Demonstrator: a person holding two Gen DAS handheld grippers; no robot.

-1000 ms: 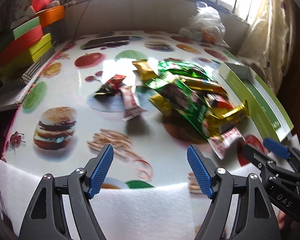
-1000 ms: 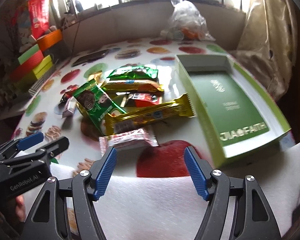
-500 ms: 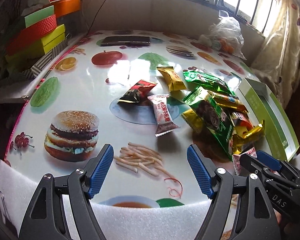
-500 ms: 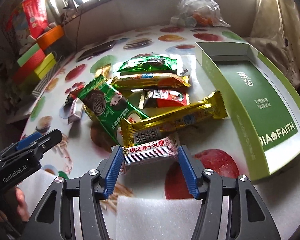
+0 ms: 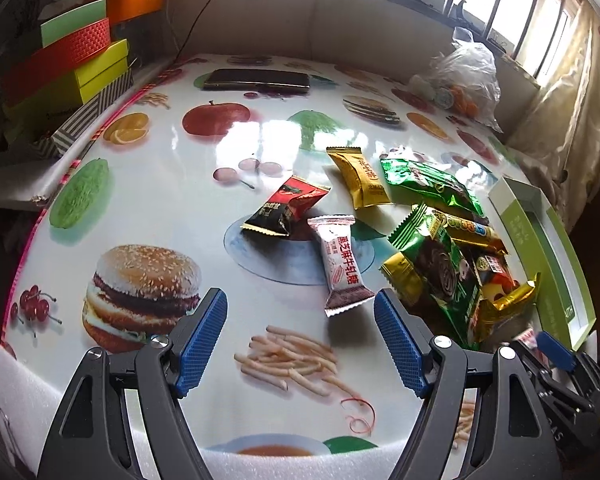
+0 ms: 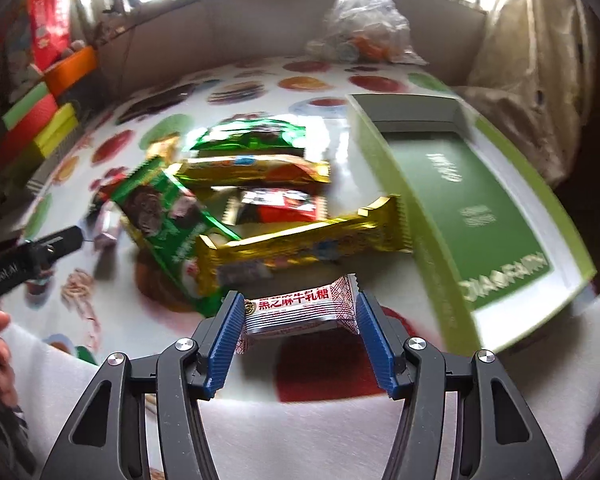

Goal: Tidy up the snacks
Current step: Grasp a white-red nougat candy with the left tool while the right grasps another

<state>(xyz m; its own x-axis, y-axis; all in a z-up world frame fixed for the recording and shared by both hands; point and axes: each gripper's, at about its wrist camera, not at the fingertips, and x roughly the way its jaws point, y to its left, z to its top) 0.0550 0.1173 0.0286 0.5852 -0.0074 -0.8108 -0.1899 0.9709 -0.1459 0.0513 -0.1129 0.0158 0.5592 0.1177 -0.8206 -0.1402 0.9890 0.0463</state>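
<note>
Between your right gripper's [image 6: 298,312] 2 pads sits a white candy [image 6: 300,310], pinched at both ends, near the green box [image 6: 496,204]. Your left gripper [image 5: 300,330] hangs wide, holding nothing, above the table [image 5: 148,200].

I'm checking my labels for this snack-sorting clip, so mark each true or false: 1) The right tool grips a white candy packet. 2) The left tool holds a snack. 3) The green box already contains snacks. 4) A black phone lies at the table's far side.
1) True: the right tool is shut on the white candy packet.
2) False: the left tool is open and holds nothing.
3) False: the green box shows no snacks inside.
4) True: the black phone lies there.
</note>
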